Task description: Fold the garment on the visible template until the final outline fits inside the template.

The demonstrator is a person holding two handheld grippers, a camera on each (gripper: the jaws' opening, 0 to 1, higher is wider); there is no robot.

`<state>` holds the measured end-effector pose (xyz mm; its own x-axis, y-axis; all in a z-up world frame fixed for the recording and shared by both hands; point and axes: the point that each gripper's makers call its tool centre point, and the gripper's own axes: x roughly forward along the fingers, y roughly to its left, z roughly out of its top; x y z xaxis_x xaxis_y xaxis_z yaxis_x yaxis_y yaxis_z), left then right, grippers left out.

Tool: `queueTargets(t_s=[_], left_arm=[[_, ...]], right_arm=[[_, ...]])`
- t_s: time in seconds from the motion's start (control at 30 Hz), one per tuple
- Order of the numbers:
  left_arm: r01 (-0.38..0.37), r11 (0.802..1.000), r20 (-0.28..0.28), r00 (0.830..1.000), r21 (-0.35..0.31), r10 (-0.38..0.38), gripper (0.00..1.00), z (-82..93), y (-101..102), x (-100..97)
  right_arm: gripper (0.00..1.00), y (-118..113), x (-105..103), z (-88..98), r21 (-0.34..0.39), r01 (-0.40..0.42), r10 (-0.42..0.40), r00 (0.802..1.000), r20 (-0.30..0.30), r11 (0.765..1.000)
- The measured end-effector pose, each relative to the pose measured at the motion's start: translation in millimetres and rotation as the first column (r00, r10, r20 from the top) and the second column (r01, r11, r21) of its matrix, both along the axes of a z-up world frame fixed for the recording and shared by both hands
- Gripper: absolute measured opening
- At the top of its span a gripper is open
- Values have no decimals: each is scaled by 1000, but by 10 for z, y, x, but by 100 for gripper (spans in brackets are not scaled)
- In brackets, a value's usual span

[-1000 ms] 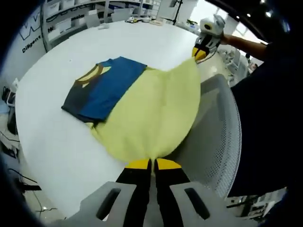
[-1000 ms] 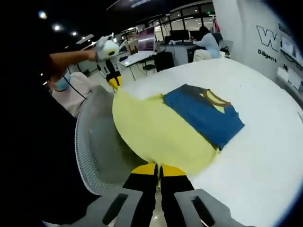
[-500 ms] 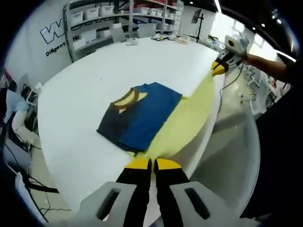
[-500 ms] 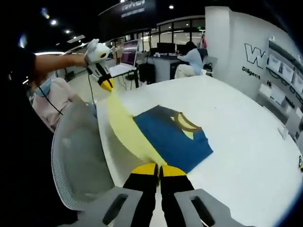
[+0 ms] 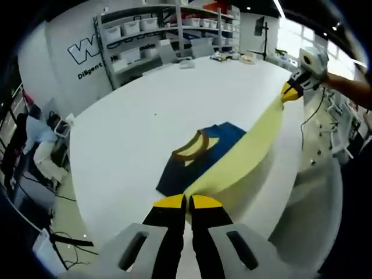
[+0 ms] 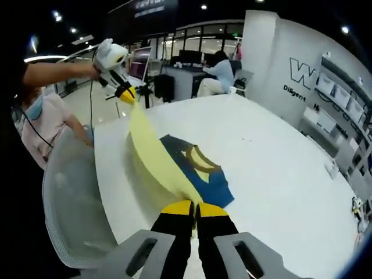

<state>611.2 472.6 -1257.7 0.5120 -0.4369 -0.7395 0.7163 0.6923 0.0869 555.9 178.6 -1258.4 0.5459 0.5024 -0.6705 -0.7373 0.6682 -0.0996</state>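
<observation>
Left tool (image 5: 186, 201): jaws closed on one corner of the garment's yellow hem; seen at upper left in the right gripper view.
Right tool (image 6: 195, 207): jaws pinched together on the other yellow corner; seen at upper right in the left gripper view.
Garment (image 5: 232, 157): yellow lower part lifted and stretched taut between the two tools; blue upper part with the yellow collar lies flat on the worktop ahead of both tools.
Worktop (image 5: 139, 122): white, round-edged.
Chair (image 6: 72, 203): grey mesh back, just left of the right tool.
Shelves (image 5: 157, 29): far behind the worktop, holding white bins.
</observation>
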Motion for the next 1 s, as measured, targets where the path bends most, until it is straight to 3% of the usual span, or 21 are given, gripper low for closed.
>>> queueTargets(t_s=[0.1, 0.4, 0.7, 0.87, 1.0], left_arm=[[-11, 1000, 32, 999, -17, 11, 2, 49, -12, 144], [-7, 1000, 89, 996, 1, 7, 2, -36, -56, 465], [-17, 1000, 116, 993, -11, 18, 2, -293, -120, 686], [-71, 996, 101, 992, -48, 76, 2, -471, -77, 861], [-123, 986, 26, 992, -110, 126, 2, -648, -119, 968]], right_arm=[[0, 7, 137, 11, -2, 16, -16, 1000, 12, 1000], [0, -24, 534, -117, -12, 84, -84, 996, 4, 996], [0, -53, 903, -419, -36, 140, -141, 990, -13, 989], [0, -68, 1077, -600, -42, 174, -176, 984, -28, 984], [0, -133, 1221, -761, -62, 192, -194, 980, -32, 979]])
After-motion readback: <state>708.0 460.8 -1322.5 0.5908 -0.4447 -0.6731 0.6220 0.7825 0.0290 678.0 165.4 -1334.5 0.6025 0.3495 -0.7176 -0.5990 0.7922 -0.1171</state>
